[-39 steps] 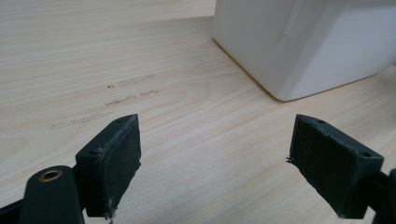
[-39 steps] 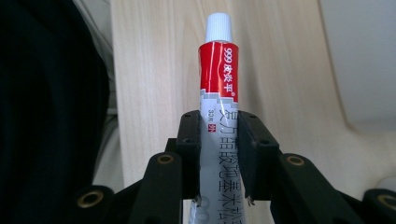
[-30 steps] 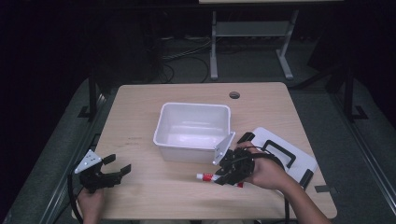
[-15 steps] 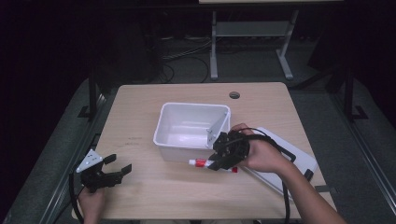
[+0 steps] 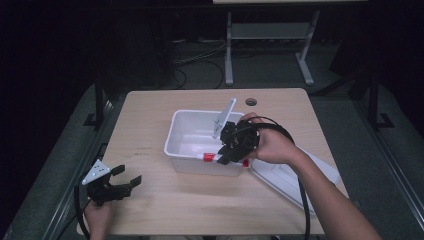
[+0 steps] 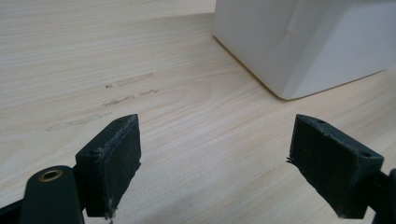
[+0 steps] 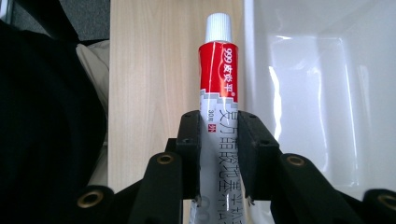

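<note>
The right gripper (image 5: pixel 226 156) pinches a small red-and-white ointment tube with a white screw cap (image 5: pixel 210 157) around its printed middle, both black jaws pressed flat against its sides. In the high view the tube lies roughly level over the near rim of the white rectangular plastic bin (image 5: pixel 176 131), cap pointing toward 9 o'clock. Gripping it mid-body leaves the cap end free, which I judge suits lowering it into the bin, the step that seems to be in hand.

The left gripper (image 5: pixel 124 183) hovers at the table's 7 o'clock corner, jaws spread wide with nothing between them, well apart from the bin; it looks parked to stay clear of the working hand. A white flat plastic lid (image 5: pixel 280 180) lies at the bin's 4 o'clock, partly under the person's forearm, leaving the bin open.

The right gripper view adds what the high view cannot: the tube (image 7: pixel 218 93) is close enough to read "999" on its red band, and it hangs right along the bin's rim, with the pale wooden table (image 7: pixel 154 70) on 1 side and the bin's glossy, bare interior (image 7: pixel 322 93) on the other. The left gripper view shows the bin's outer corner (image 6: pixel 299 46) at 1 o'clock and faint scuffs on the tabletop (image 6: pixel 130 81).
</note>
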The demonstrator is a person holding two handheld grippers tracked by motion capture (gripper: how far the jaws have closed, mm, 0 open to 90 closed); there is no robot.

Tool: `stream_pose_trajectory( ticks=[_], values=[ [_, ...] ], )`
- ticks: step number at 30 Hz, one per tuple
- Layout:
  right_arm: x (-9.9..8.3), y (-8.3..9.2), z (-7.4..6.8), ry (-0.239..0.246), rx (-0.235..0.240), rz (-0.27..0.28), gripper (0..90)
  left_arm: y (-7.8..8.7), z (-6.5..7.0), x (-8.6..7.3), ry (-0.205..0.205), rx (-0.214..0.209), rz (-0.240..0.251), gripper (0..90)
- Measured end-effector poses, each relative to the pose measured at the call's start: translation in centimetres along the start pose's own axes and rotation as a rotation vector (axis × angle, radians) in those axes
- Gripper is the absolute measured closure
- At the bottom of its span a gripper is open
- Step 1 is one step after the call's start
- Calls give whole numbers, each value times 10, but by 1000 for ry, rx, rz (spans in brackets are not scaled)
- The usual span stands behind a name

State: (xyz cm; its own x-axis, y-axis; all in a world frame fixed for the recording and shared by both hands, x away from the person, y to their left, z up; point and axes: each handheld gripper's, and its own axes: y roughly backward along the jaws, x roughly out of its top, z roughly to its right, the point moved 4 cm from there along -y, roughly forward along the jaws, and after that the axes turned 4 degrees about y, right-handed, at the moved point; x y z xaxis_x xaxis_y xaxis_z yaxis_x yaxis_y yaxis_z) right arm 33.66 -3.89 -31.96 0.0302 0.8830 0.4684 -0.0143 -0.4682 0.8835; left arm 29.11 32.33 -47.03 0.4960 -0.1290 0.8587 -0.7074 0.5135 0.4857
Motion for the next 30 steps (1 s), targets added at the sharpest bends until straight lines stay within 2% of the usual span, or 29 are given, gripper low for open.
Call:
stream_pose_trajectory(
  ticks=[10, 17, 30],
  values=[
    [13, -3, 21, 5, -2, -20, 711, 1, -1, 0, 3, -2, 4, 159],
    [17, -18, 37, -8, 13, -50, 711, 1, -1, 1, 0, -2, 6, 159],
    [13, -33, 51, -35, 23, -62, 711, 2, -2, 1, -4, 0, 5, 159]
  ],
)
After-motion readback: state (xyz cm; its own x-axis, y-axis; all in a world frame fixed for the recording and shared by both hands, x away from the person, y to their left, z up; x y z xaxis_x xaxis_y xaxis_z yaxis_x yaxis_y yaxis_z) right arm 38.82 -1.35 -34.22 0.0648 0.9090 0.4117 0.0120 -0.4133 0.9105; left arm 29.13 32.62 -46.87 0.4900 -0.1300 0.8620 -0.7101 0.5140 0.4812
